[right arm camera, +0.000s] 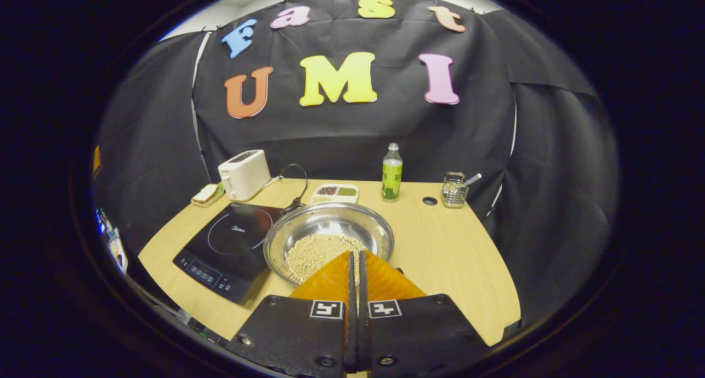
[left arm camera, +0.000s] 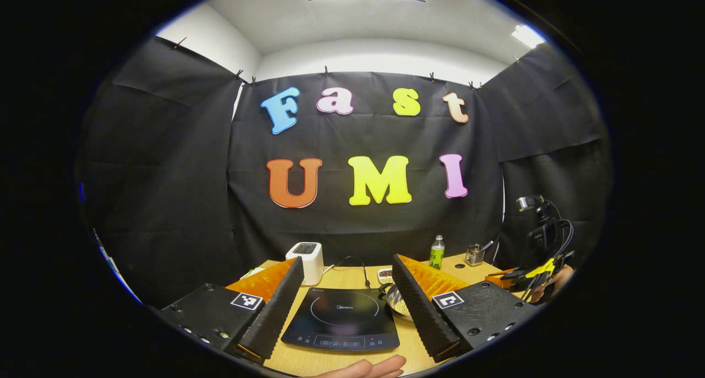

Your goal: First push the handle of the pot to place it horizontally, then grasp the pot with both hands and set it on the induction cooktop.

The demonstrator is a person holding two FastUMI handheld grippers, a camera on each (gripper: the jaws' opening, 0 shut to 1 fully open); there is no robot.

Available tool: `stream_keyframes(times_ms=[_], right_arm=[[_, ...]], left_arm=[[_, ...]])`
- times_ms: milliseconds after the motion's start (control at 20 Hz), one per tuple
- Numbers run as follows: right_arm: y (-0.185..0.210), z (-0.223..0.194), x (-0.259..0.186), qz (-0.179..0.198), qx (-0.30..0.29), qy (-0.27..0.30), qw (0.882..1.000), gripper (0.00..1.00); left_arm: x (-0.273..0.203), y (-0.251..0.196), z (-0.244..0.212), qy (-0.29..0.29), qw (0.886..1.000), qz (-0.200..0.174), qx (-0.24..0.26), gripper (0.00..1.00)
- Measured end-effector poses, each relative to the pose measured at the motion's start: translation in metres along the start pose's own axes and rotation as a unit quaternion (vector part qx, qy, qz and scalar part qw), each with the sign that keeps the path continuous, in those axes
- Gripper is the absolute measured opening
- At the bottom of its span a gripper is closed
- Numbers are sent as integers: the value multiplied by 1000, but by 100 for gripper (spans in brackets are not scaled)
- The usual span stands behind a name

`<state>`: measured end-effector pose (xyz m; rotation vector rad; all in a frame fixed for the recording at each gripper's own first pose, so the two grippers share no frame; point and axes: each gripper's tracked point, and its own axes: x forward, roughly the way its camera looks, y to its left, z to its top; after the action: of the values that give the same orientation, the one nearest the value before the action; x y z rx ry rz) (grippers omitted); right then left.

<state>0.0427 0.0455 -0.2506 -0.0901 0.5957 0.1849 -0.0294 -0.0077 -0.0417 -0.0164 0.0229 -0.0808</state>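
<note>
1. Left gripper (left arm camera: 348, 290): fingers spread wide, holding nothing, above the cooktop (left arm camera: 341, 319).
2. Right gripper (right arm camera: 356, 259): fingers pressed together, empty, tips at the pot's near rim.
3. Pot (right arm camera: 329, 240) on the table (right arm camera: 451, 251), just right of the cooktop (pale beans inside).
4. Far edge: toaster (right arm camera: 243, 174), bottle (right arm camera: 391, 172).

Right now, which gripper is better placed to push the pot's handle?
Right, probably. The right gripper hangs with jaws together at the pot rim; the left gripper sits open over the induction cooktop.
</note>
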Motion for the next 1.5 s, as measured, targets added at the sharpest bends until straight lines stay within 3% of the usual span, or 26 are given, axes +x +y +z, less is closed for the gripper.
stream_keyframes(times_ms=[500,750,1100,1500], right_arm=[[-4,-78,51,8,19,118,993,4],[-1,-104,71,32,44,170,984,4],[-4,-101,85,61,65,190,978,4],[-19,-100,84,69,55,200,976,4]], left_arm=[[9,6,-17,13,1000,3,-1,96],[18,9,-11,4,1000,7,0,96],[48,16,1,-3,1000,14,-18,96],[93,-12,16,-21,999,-26,-21,95]])
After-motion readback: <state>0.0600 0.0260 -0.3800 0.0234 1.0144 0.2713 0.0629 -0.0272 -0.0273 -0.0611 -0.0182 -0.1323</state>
